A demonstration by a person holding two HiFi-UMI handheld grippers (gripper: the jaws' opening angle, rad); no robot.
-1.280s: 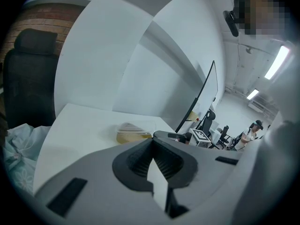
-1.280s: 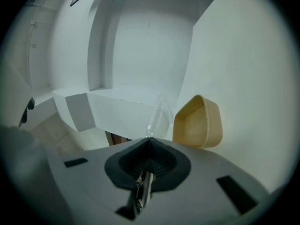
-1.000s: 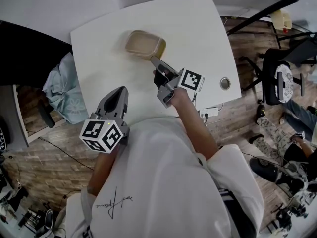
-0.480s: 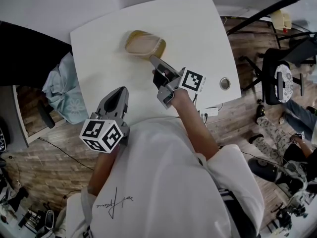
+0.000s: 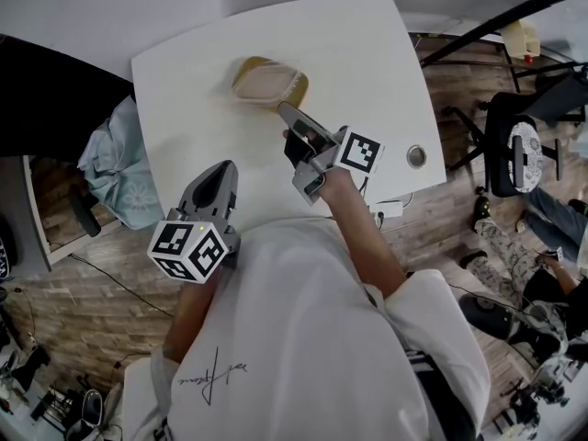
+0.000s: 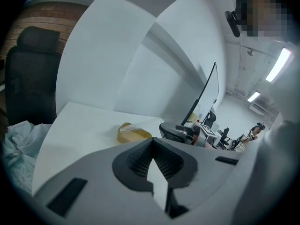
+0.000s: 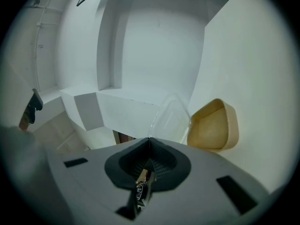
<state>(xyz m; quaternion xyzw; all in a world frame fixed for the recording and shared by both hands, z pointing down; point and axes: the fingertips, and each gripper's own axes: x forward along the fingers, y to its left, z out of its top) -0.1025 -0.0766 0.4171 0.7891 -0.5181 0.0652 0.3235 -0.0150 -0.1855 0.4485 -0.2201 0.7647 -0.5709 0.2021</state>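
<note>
Pinching the edge of a clear thin plastic lid (image 7: 171,116) between the closed jaws of the right gripper (image 7: 149,138), tilted up just beside the open tan oblong container (image 5: 267,80) toward the far side of the white table (image 5: 367,53). With the left gripper (image 6: 151,140) pressed together on nothing, well back. Risk of slipping or flexing from so slight a grip, and of landing askew.

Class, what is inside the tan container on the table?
The tan container shows only bare floor and walls. The clear lid, held by the right gripper, tilts at one edge; its near wall hides some floor.
</note>
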